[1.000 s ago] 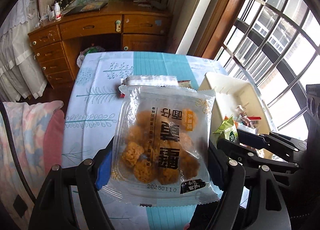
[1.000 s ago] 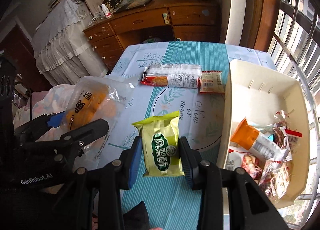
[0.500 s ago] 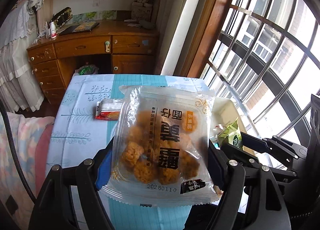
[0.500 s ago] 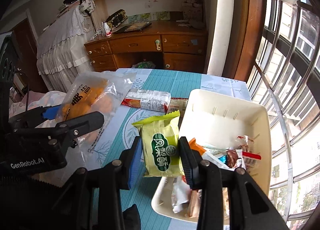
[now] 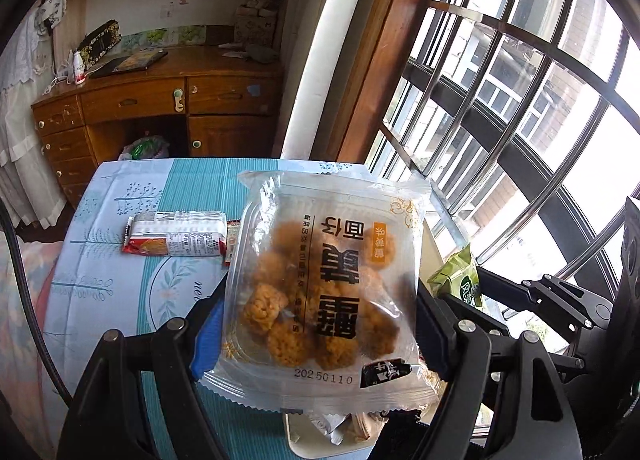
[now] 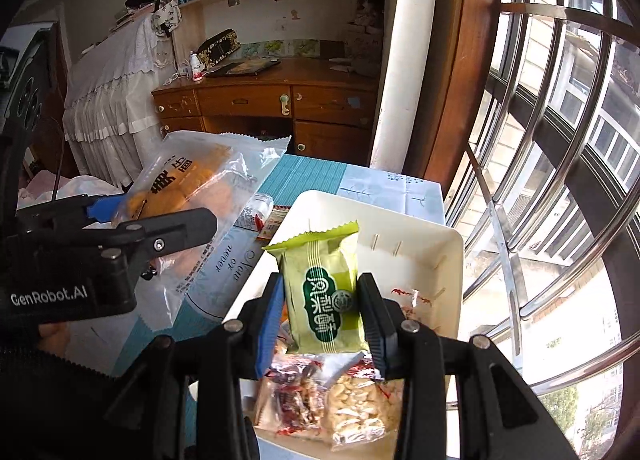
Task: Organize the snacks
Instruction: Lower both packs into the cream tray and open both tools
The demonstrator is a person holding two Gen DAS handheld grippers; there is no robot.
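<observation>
Snacks first: my right tongs [image 6: 322, 306] are closed to the width of one green pastry packet [image 6: 324, 292], which I hold upright and clear of everything, directly over the white bin [image 6: 448, 260]. My left tongs [image 5: 316, 308] are spread wider, clamped on the sides of one clear bag of golden puffs [image 5: 326, 288], held up in the air to the left of the right tongs. Beneath the green packet the bin holds several small wrapped snacks; I can pick out a peanut pack [image 6: 358, 410] and a reddish pack [image 6: 294, 396] but cannot count the rest. Beyond the left tongs, two packets lie on the table [image 5: 120, 284]: one long white-and-red packet [image 5: 176, 238] and a smaller red one [image 6: 274, 223] touching its end.
</observation>
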